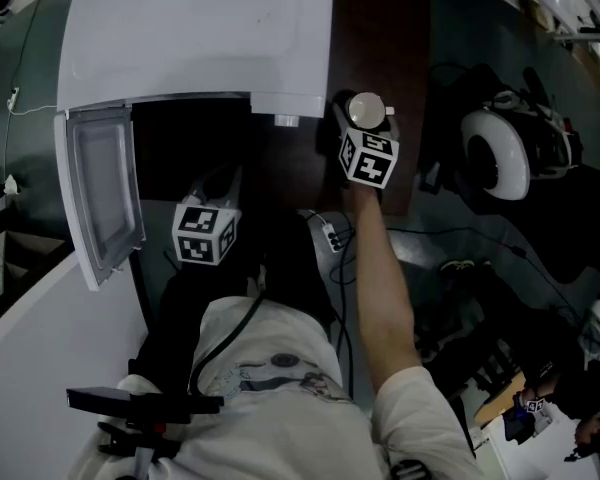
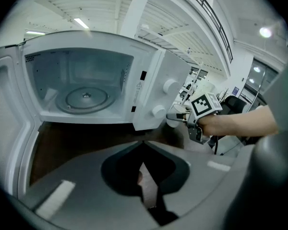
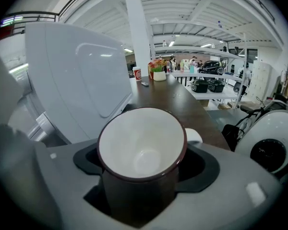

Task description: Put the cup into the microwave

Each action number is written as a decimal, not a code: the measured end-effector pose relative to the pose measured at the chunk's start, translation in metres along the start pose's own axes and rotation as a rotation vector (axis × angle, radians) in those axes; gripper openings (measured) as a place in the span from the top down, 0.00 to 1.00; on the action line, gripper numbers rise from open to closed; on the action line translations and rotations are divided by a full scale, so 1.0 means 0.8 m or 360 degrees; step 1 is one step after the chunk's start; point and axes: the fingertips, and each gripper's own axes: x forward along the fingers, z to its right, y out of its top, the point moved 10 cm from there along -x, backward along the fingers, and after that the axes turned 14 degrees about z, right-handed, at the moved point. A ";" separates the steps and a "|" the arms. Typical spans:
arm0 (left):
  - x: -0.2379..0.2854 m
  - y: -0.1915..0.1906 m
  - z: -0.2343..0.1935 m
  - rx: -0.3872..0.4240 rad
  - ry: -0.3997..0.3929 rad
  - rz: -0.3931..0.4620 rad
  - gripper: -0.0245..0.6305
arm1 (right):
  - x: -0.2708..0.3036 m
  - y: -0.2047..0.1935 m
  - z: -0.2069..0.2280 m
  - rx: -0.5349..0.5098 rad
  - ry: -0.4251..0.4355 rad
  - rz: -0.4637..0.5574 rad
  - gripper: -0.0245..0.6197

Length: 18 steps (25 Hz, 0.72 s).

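Head view, with both claw views. One microwave (image 1: 180,38) fills the upper left of the head view; its single door (image 1: 100,188) hangs open toward the left edge, which leaves the chamber clear for loading. Inside, the left claw view shows one glass turntable (image 2: 85,99), bare, and two round knobs (image 2: 170,85) on the front panel. One cup (image 3: 141,147), dark outside and white inside, is empty. It stands upright on the dark brown surface (image 1: 370,28), just right of the microwave's front corner at upper centre of the head view, so it is not yet in the chamber.

Two claws are present. The right claw (image 1: 365,123) is spread wide with the cup between its jaws. Dark gaps show on either side of the rim, so it appears to bracket the cup, not squeeze it, probably in readiness for a grasp. The left claw (image 2: 143,143) is narrow, its tips meeting on nothing. It points at the open chamber from lower centre, apparently kept idle and clear of the path from cup to turntable
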 end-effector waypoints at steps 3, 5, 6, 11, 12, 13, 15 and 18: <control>-0.003 0.002 -0.003 -0.0008 0.0015 0.0026 0.96 | -0.015 0.001 -0.005 -0.0002 0.0004 0.0027 0.32; -0.006 0.004 -0.003 -0.0007 0.0016 0.0042 0.96 | -0.027 0.002 -0.010 -0.0006 0.0010 0.0043 0.31; -0.007 0.005 -0.003 -0.0009 0.0017 0.0050 0.96 | -0.033 0.003 -0.012 -0.0009 0.0013 0.0049 0.32; -0.017 0.008 -0.003 -0.0020 0.0027 0.0108 0.96 | -0.068 0.004 -0.031 -0.0019 0.0038 0.0072 0.32; -0.020 0.010 -0.003 -0.0023 0.0026 0.0124 0.96 | -0.076 0.005 -0.035 -0.0024 0.0045 0.0077 0.32; -0.022 0.011 -0.003 -0.0028 0.0023 0.0140 0.96 | -0.084 0.007 -0.040 -0.0030 0.0053 0.0080 0.32; -0.027 0.014 -0.004 -0.0042 0.0020 0.0174 0.96 | -0.098 0.010 -0.050 -0.0040 0.0074 0.0085 0.32; -0.033 0.020 -0.007 -0.0043 0.0035 0.0218 0.96 | -0.117 0.014 -0.067 -0.0058 0.0113 0.0088 0.32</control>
